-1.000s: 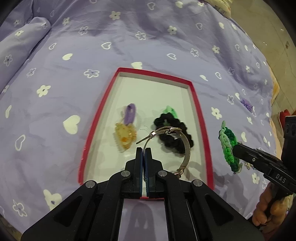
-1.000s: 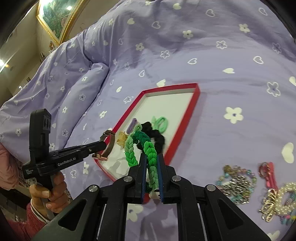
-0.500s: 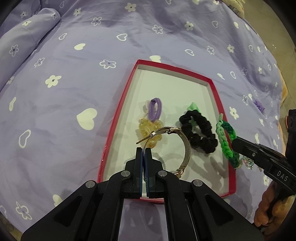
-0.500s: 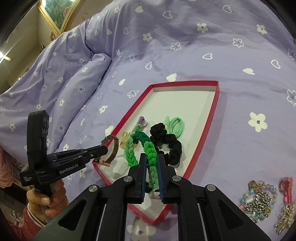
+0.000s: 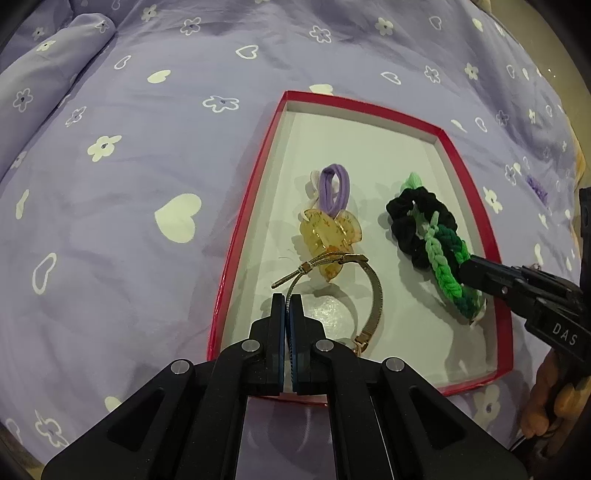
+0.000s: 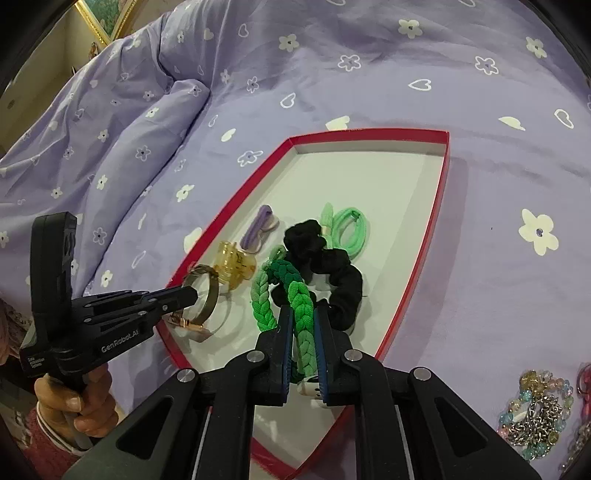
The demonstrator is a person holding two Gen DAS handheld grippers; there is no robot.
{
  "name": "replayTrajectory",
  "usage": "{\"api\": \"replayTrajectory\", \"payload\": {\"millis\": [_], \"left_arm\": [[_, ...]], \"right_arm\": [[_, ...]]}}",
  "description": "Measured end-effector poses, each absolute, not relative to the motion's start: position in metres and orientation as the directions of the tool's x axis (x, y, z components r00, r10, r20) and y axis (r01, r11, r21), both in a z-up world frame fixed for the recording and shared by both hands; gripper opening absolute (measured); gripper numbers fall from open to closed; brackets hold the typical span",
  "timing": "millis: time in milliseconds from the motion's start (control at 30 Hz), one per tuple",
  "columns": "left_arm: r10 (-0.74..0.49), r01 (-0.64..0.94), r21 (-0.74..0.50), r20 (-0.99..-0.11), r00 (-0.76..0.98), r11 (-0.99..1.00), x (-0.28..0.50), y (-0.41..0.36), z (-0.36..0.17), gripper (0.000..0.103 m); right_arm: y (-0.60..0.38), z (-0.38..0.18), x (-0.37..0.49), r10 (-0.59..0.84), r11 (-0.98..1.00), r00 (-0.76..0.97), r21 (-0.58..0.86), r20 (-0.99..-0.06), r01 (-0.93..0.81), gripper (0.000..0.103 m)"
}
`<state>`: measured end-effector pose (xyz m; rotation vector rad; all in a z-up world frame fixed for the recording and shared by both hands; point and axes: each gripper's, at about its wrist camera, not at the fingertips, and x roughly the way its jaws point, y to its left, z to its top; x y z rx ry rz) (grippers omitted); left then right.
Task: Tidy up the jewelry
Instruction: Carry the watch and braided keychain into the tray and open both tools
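Over the red tray, the left gripper clamps a gold mesh bracelet near the tray's near-left corner, its loop on edge, while the right gripper pinches a green braided band whose length runs along the fingers beside the black scrunchie.

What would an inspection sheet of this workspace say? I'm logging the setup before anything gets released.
Surface: lilac bedspread with white flowers and hearts.
Job's things: red-rimmed tray holding an amber claw clip, purple hair tie, black scrunchie and mint hair tie.
Clutter: beaded and chain jewelry pile on the bedspread beside the tray.
Grippers: left gripper shut on a metal mesh watch over the tray; right gripper shut on a green braided band.
Cables: nothing seen.
Surroundings: gilt picture frame at the top left.
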<state>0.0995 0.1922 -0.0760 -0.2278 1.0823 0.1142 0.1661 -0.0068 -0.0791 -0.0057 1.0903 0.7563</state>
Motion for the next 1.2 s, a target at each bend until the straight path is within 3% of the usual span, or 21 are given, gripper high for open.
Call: {"api": "replayTrajectory", "payload": {"millis": [400,567,700,867,1200], "left_arm": [[-0.006,-0.21,-0.115,-0.888,0.459,0.971,0.105,0.191,-0.079,0.003],[-0.011,-0.215,-0.125,-0.885,0.465,0.969,0.105,0.193,-0.076,0.012],[-0.014,-0.212,-0.128,-0.883,0.469,0.969,0.104,0.192,-0.073,0.012],[-0.011,-0.22,-0.13,-0.88,0.474,0.967,0.101,0.191,-0.069,0.022],[-0.008,-0.226,-0.141,-0.863,0.505,0.964,0.09,0.187,-0.051,0.03]], "right_arm": [[-0.005,-0.08,0.17,0.557,0.746,0.238,0.354,-0.796,-0.565,0.015],[-0.003,-0.079,0.169,0.561,0.741,0.232,0.358,-0.795,-0.568,0.022],[-0.003,-0.076,0.165,0.562,0.738,0.235,0.353,-0.793,-0.575,0.031],[-0.006,-0.071,0.163,0.568,0.738,0.241,0.357,-0.787,-0.573,0.032],[-0.022,-0.051,0.15,0.594,0.733,0.272,0.37,-0.758,-0.57,0.034]]}}
